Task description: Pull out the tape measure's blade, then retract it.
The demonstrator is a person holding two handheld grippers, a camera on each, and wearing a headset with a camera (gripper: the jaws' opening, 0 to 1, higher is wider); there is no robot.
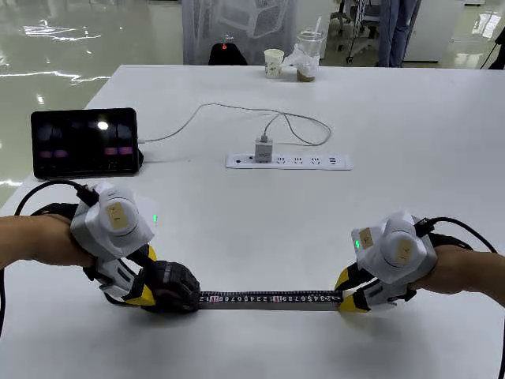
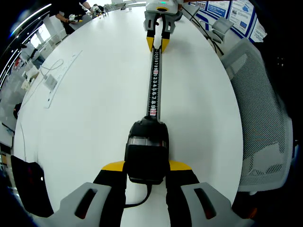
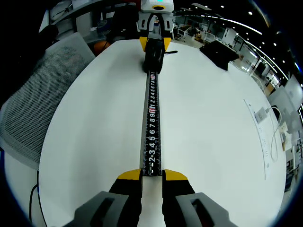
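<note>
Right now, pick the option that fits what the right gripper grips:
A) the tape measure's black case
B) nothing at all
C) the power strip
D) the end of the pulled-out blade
D: the right gripper is closed on the free end of the blade, which stretches across the table to the case held by the left gripper.

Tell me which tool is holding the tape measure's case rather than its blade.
The left tool: its jaws clamp the black case, while the right tool pinches the end of the pulled-out blade.
</note>
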